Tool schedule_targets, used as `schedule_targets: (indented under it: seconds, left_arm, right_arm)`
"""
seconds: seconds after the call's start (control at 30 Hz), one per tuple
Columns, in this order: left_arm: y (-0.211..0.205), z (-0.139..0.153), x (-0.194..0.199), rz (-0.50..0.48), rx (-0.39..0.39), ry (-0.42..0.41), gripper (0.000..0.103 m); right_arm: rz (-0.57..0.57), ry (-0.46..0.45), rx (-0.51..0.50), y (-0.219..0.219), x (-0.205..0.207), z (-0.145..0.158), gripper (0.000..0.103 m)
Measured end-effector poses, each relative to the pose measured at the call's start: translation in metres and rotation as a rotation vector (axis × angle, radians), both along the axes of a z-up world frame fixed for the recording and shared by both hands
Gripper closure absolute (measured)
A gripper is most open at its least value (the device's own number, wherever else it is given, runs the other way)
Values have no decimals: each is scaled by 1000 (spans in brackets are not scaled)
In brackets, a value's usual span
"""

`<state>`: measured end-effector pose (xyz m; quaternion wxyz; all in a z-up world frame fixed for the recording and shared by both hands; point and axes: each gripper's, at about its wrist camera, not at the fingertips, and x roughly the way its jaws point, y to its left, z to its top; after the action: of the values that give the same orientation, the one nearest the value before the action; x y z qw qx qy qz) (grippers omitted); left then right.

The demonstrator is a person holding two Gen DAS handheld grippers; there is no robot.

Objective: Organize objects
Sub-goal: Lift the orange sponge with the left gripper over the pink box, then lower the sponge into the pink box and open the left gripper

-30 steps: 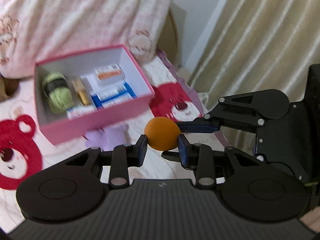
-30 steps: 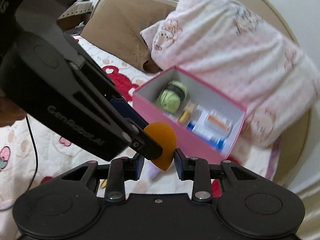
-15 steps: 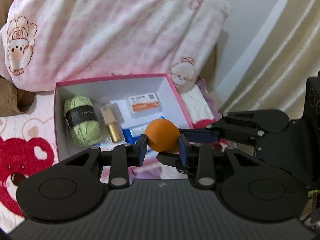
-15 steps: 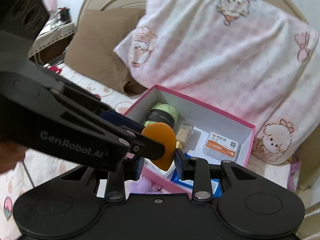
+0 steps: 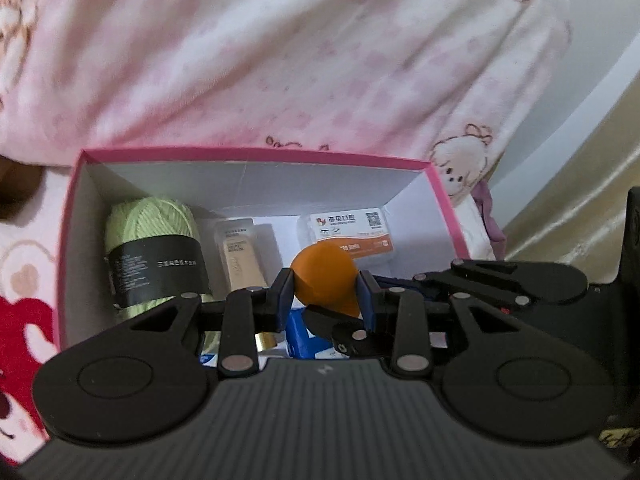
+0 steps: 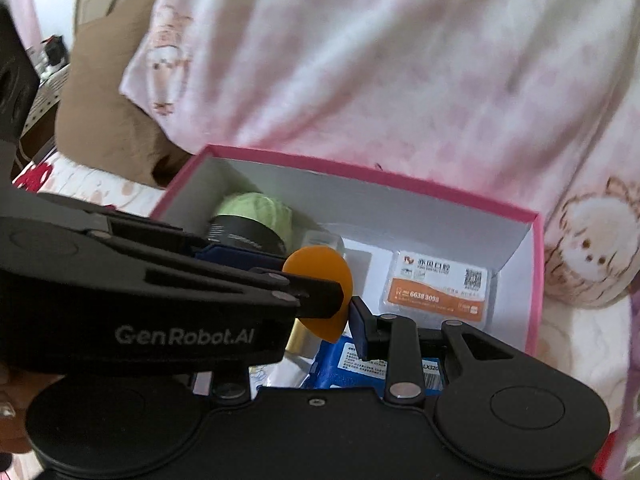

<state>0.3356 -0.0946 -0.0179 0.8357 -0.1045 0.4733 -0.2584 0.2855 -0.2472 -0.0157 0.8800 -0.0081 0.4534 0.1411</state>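
Observation:
An orange teardrop sponge (image 5: 325,283) is held over the open pink box (image 5: 256,153). My left gripper (image 5: 325,294) is shut on the sponge from both sides. My right gripper (image 6: 332,320) also closes on the sponge (image 6: 320,292) from the right; its left finger is hidden behind the left gripper. In the box lie a green yarn ball (image 5: 152,240), a beige tube (image 5: 240,252), a white and orange card box (image 5: 350,232) and blue packets (image 6: 360,364).
A big pink and white blanket (image 5: 280,60) lies right behind the box. A brown pillow (image 6: 104,92) sits at the left. Bear-print bedding (image 5: 24,320) is around the box, and beige curtains (image 5: 580,184) hang at the right.
Both grippers have carried the orange sponge forward and down, from beside the box to over its inside. The box now fills more of both views.

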Motion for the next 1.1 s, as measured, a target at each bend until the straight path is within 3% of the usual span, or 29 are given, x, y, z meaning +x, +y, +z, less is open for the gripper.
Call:
schedule_targets:
  seconds: [0.33,0.47,0.63,0.7,0.9,1.1]
  left_arm:
    - [-10,-36,23,-32,13,63,70]
    - [-16,-42,28,-58,24,65,70]
    - [-15,-45,28,-36,32,51,70]
    - [-12,-48,30,-8,18,86,71]
    - [-10,-41,23,12,65,47,71]
    - [-6,-24,6,-6,82,12,62]
  right_arm:
    - [4,75,-54,1,25,-34,66]
    - [18,58,-116,4,26,-40,66]
    - [15,58,-134,6,31,-44,66]
    - [9,74,-121,5,33,-46,65]
    - [15,66,-150,2,23,-46,50]
    - [-23,53,-92,-14,9,-25,50]
